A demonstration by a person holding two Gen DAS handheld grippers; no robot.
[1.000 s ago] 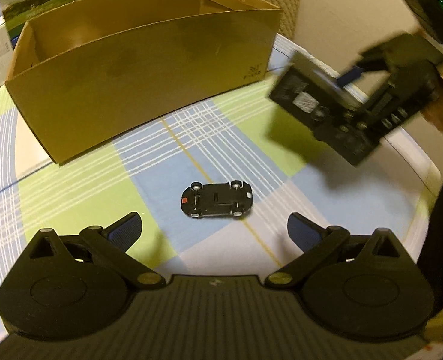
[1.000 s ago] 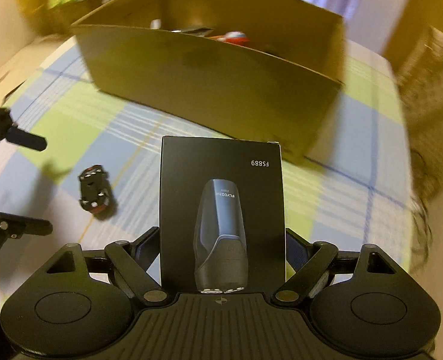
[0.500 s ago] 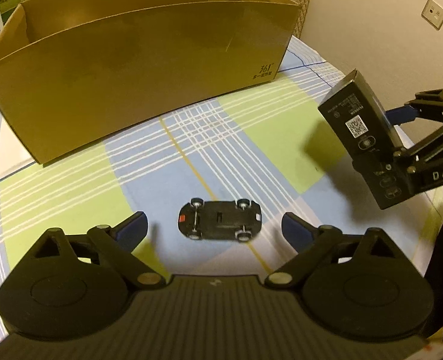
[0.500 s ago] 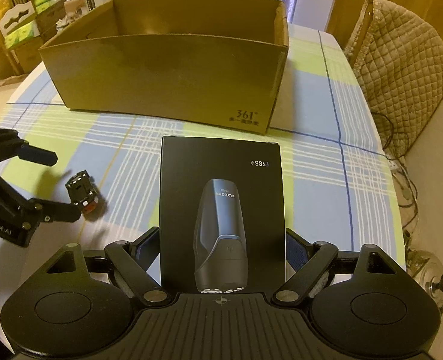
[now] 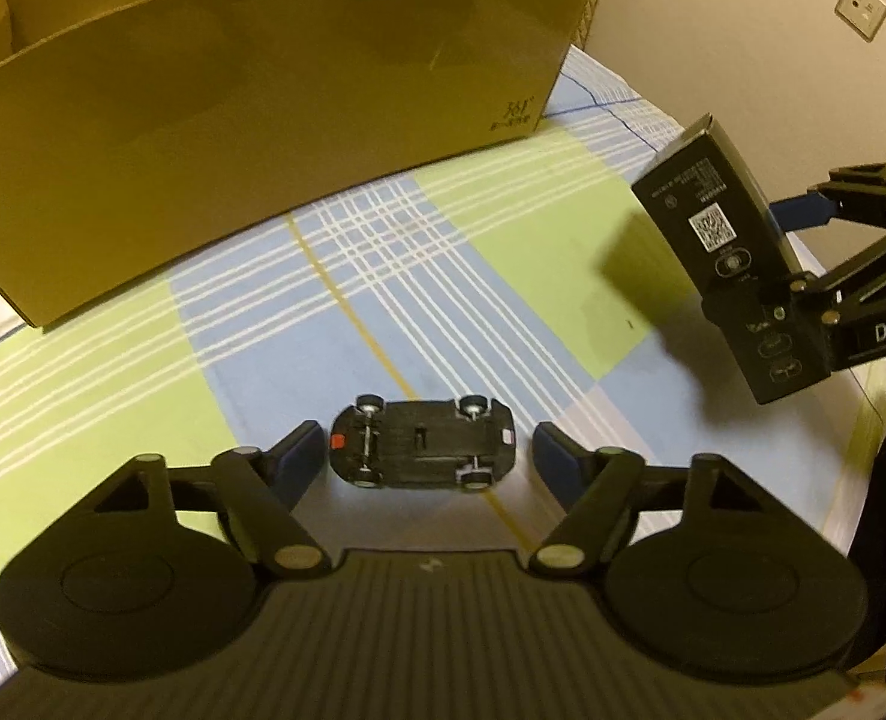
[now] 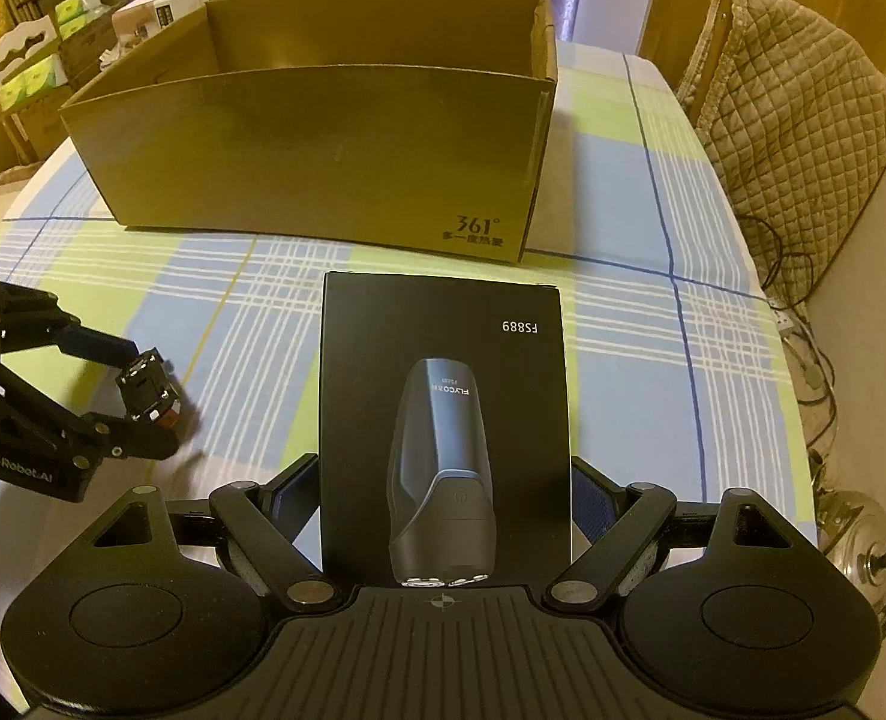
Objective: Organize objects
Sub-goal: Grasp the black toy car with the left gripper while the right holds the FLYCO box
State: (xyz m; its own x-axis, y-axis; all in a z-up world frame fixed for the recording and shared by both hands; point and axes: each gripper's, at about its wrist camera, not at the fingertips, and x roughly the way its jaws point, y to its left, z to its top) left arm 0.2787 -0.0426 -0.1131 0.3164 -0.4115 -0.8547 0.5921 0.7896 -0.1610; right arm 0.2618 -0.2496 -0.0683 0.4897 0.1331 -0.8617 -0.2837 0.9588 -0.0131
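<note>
The right gripper (image 6: 443,492) is clamped on a flat black cardboard shaver box (image 6: 443,420) printed "FS889" with a picture of a dark shaver; its blue-padded fingers (image 6: 589,495) press the box's two long edges. In the left wrist view the same box (image 5: 727,267) hangs tilted above the right side of the table, clear of the cloth, casting a shadow beneath it.

The left gripper (image 5: 428,456) is low over the table with its jaws spread fairly wide on either side of a small black toy car (image 5: 422,443). The car lies upside down, wheels and chassis upward, with a red patch at its left end. The left pad sits just beside that end and the right pad stands a little off the other; whether either touches the car cannot be told.

Beyond both, at the far side of the blue, green and white checked tablecloth (image 6: 622,324), stands a large open brown cardboard carton (image 6: 323,138) marked "361°". A chair with a quilted beige cover (image 6: 796,120) stands to the right of the table.
</note>
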